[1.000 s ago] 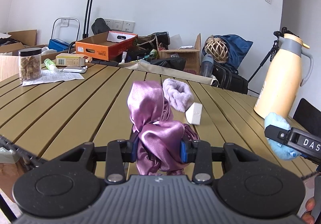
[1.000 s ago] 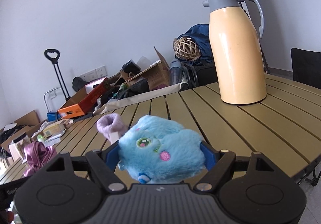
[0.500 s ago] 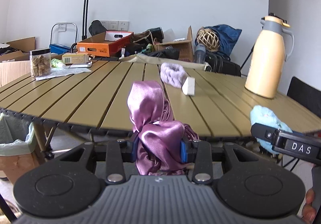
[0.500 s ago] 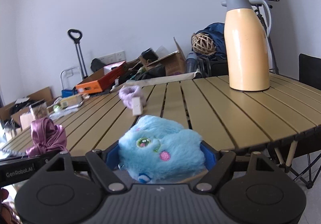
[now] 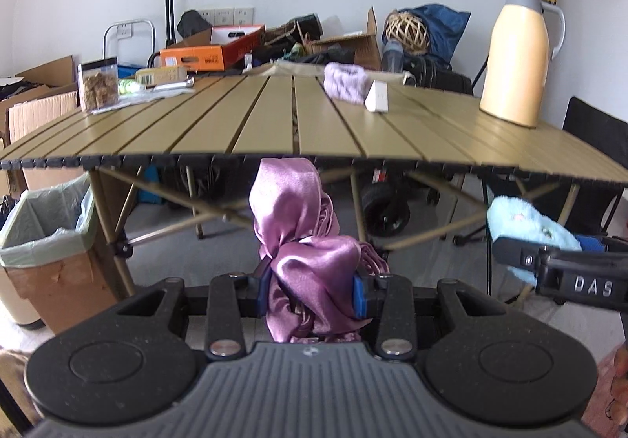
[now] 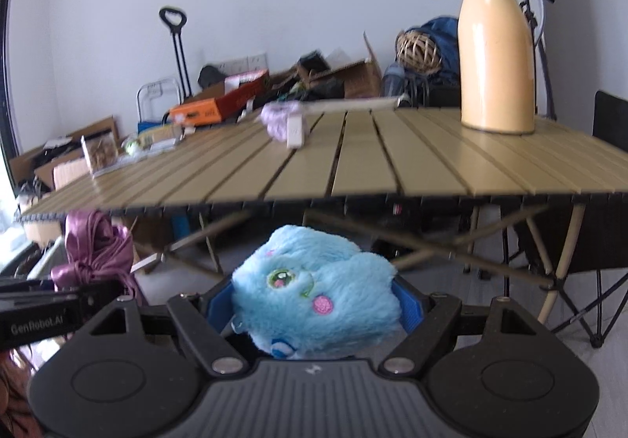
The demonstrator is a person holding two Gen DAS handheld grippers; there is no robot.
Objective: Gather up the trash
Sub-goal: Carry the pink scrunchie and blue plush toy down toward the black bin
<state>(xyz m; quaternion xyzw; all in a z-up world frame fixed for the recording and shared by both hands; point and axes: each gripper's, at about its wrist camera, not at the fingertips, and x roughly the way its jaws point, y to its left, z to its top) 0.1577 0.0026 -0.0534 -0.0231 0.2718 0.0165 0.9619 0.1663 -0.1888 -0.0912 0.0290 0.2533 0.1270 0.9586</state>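
My left gripper (image 5: 310,291) is shut on a purple satin cloth (image 5: 302,241) and holds it in front of and below the table's front edge. The cloth also shows at the left of the right wrist view (image 6: 94,253). My right gripper (image 6: 314,304) is shut on a blue plush toy (image 6: 314,296), also below the table edge. The toy shows at the right of the left wrist view (image 5: 526,226). A bin with a green liner (image 5: 47,238) stands on the floor at the left, beside the table leg. A lilac fuzzy band (image 5: 345,81) and a small white box (image 5: 377,97) lie on the table.
The slatted olive table (image 5: 274,124) carries a tan thermos jug (image 5: 516,57) at the right and a snack jar (image 5: 98,86) with packets at the left. Table legs and a black wheel (image 5: 386,208) are underneath. A dark chair (image 6: 604,202) stands at the right. Boxes line the far wall.
Both grippers have pulled back off the table and dropped below its front edge, each still holding its item. The bin has come into the left wrist view.
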